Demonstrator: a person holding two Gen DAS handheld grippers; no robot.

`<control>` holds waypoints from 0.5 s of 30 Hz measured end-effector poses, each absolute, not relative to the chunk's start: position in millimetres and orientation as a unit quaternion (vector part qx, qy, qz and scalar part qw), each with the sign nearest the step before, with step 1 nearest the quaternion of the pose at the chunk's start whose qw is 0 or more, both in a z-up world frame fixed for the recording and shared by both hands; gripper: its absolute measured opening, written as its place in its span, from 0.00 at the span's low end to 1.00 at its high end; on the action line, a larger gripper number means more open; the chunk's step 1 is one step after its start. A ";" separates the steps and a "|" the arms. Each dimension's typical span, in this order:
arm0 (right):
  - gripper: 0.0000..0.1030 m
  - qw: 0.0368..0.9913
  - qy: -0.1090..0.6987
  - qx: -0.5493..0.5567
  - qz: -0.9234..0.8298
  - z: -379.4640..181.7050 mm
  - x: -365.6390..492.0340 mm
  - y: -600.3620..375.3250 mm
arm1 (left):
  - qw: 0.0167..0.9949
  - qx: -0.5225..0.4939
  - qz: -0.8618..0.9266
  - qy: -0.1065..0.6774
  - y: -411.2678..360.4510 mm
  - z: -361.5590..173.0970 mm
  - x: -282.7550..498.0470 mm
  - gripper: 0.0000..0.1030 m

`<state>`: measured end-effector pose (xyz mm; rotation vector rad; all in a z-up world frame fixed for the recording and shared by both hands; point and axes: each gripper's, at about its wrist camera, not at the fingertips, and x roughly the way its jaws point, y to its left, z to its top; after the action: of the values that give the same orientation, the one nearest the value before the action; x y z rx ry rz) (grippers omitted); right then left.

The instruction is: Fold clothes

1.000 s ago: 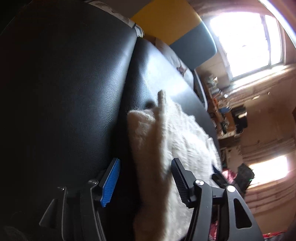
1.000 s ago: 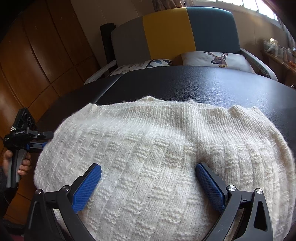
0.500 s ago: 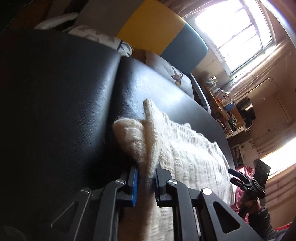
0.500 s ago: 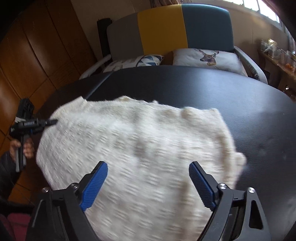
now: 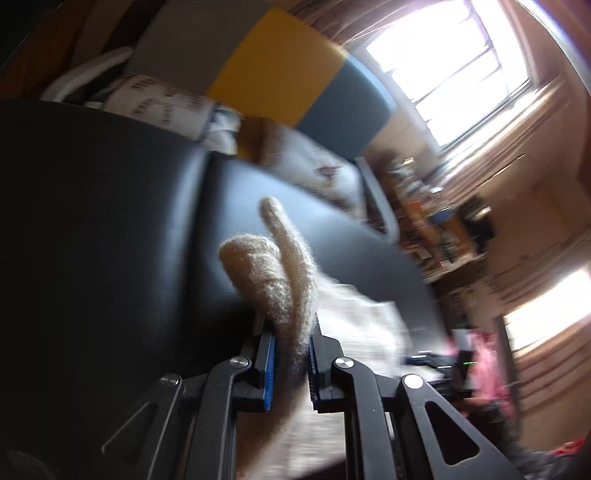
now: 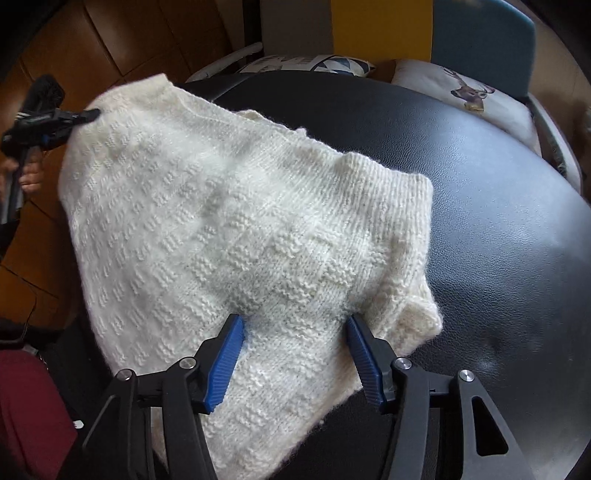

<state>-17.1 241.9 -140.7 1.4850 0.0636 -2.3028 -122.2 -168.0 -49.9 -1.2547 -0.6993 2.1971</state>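
Observation:
A cream knitted sweater (image 6: 221,206) lies on the black leather tabletop (image 6: 480,184). In the right wrist view my right gripper (image 6: 295,325) points down onto its near part. The jaws are closing with knit between the blue pads, which are not pinching it. My left gripper (image 5: 290,332) is shut on a fold of the sweater's edge (image 5: 258,266) and holds it above the tabletop (image 5: 92,221). From the right wrist view, the left gripper (image 6: 92,113) holds the sweater's far left corner up, so the cloth slopes down toward the right.
An armchair with a grey, yellow and teal back (image 6: 380,26) stands behind the table, with a deer cushion (image 6: 469,92) on it. Wood panelling (image 6: 110,44) is at the left. A person's hand (image 6: 31,173) holds the left gripper's handle. A cluttered shelf (image 5: 436,229) and window (image 5: 443,55) are at the right.
My left gripper shut on the sweater's edge and lifted it off the table. The right jaws narrowed over the knit, and the sweater now hangs slanted from its raised left corner.

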 end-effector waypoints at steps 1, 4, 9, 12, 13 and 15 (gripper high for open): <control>0.57 0.199 0.022 0.529 -0.825 -141.3 -16.8 242.9 | 0.266 -0.456 0.805 -0.270 -160.6 -43.2 -118.0 0.12; 0.57 0.195 0.017 0.520 -0.831 -142.5 -13.3 245.5 | 0.287 -0.442 0.793 -0.306 -133.1 -28.0 -108.9 0.12; 0.58 0.189 -0.009 0.499 -0.846 -143.8 -4.1 254.0 | 0.308 -0.422 0.767 -0.373 -85.0 -12.4 -107.5 0.12; 0.60 0.185 -0.021 0.488 -0.852 -144.2 3.2 253.7 | 0.311 -0.422 0.758 -0.389 -53.7 -6.3 -112.3 0.12; 0.61 0.184 -0.025 0.485 -0.854 -144.6 5.9 253.9 | 0.310 -0.424 0.757 -0.389 -42.4 -5.5 -114.0 0.12; 0.61 0.183 -0.030 0.480 -0.857 -145.0 9.1 255.2 | 0.307 -0.431 0.754 -0.388 -22.0 -4.0 -114.3 0.12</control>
<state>9.1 255.2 -145.0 1.3534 -0.0858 -2.4188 -114.3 -22.0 -4.0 -1.1411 -1.0249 1.9952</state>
